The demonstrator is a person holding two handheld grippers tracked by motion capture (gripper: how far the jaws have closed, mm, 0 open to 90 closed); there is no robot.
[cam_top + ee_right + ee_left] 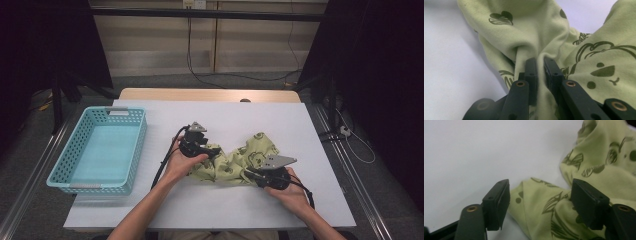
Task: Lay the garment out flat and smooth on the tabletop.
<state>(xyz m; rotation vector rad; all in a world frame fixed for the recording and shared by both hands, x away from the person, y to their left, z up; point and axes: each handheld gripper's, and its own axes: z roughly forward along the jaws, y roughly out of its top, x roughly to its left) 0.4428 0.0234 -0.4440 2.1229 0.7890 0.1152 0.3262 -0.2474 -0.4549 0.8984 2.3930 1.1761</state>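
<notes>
Pinching a fold at six o'clock, right gripper (541, 65) clamps soft, limp green cloth (235, 161); left gripper (540, 195) gapes, straddling its hem; gather thick folds.

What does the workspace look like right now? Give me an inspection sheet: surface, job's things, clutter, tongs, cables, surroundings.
Surface: white table top, on a wooden table whose far edge shows.
Job's things: green printed cloth, crumpled at the middle of the table; turquoise basket at the left, nothing in it.
Clutter: nothing seen.
Tongs: left tongs open, jaws either side of a cloth fold, pads not pressing it; right tongs shut on a pinched ridge of the cloth.
Cables: a black cable trails from the left tongs along the forearm; more cables hang on the far wall and lie on the floor at the right.
Surroundings: dark curtains on both sides, pale panelled wall behind, grey floor.
</notes>
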